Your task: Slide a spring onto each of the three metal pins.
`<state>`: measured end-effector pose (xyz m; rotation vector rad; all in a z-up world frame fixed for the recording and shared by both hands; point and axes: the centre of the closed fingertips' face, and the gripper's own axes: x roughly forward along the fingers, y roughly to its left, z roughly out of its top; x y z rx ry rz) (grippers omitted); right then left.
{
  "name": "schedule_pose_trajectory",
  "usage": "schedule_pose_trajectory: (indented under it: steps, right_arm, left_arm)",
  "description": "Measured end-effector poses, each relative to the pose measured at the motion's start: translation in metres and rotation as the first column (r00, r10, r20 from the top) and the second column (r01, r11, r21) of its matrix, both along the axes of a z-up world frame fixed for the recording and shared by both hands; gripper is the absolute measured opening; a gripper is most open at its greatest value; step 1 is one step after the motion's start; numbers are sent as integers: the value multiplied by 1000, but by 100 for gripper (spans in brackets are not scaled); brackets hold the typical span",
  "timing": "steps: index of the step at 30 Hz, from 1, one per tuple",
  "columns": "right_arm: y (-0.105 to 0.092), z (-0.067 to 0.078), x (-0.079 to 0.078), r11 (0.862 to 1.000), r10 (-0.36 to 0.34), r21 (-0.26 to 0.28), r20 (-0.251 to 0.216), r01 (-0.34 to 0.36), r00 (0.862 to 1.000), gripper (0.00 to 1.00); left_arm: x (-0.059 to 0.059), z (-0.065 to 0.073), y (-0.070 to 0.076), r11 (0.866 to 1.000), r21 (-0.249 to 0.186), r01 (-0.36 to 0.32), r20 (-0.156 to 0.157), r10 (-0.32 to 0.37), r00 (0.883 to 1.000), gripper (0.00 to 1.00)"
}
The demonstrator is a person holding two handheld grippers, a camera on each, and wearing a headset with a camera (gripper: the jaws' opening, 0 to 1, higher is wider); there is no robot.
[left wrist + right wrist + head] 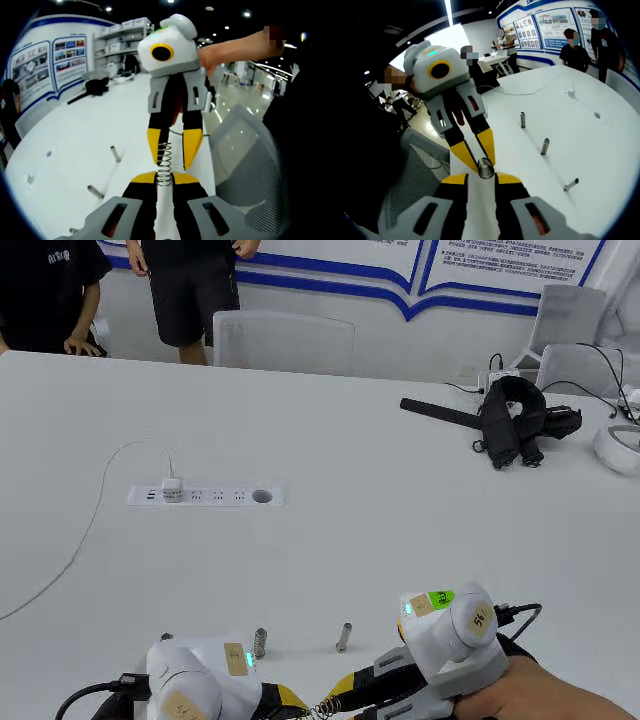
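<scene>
A small coil spring (322, 707) hangs in the air between my two grippers, which face each other at the table's near edge. My left gripper (163, 178) is shut on one end of the spring (164, 161). My right gripper (481, 178) is open, its yellow tips standing either side of the spring's other end (485, 168) with a small gap. Three upright pins stand just beyond the grippers. The bare pin (344, 636) is nearest my right gripper (350, 702). The middle pin (260, 642) wears a spring, and the far pin (522, 120) looks coiled too.
A white power strip (205, 496) with a plugged charger and a trailing cable lies mid-table. A black headset (515, 420) sits at the back right. People stand behind the far edge, and a grey mesh chair (250, 165) is beside the near edge.
</scene>
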<state>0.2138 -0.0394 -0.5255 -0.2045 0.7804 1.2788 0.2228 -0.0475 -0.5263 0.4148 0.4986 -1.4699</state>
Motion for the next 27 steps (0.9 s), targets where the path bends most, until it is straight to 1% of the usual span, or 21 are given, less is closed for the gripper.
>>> schedule_pose_trajectory:
  steps: [5,8,11,13,18,21,24,27]
  right_arm:
    - [-2,7,5,1000,13,-4,27,-13,1000,22]
    - [-1,11,5,999,41,-14,46,-40,998,22]
    - [-1,13,4,997,76,-37,61,-74,995,22]
    - [-1,13,5,995,86,-46,64,-83,994,21]
    - [2,16,2,993,114,-38,69,-111,991,18]
    - [2,13,-3,987,150,-60,73,-146,986,16]
    - [2,13,-2,987,156,-54,82,-152,984,13]
    - [2,13,-3,987,156,-48,85,-152,984,13]
  left_arm:
    - [-2,3,-2,1000,-11,15,-1,-15,1000,10]
    - [-3,4,-3,1000,-14,24,1,-24,1000,10]
    - [-6,5,-5,999,-17,36,0,-36,999,10]
    - [-7,5,-6,999,-20,43,-3,-43,999,10]
    - [-10,5,-8,998,-20,59,-4,-59,998,10]
    - [-12,7,-9,998,-25,64,-3,-65,998,10]
    - [-12,6,-9,997,-23,67,-3,-67,998,10]
    - [-12,7,-9,997,-27,71,-11,-72,997,10]
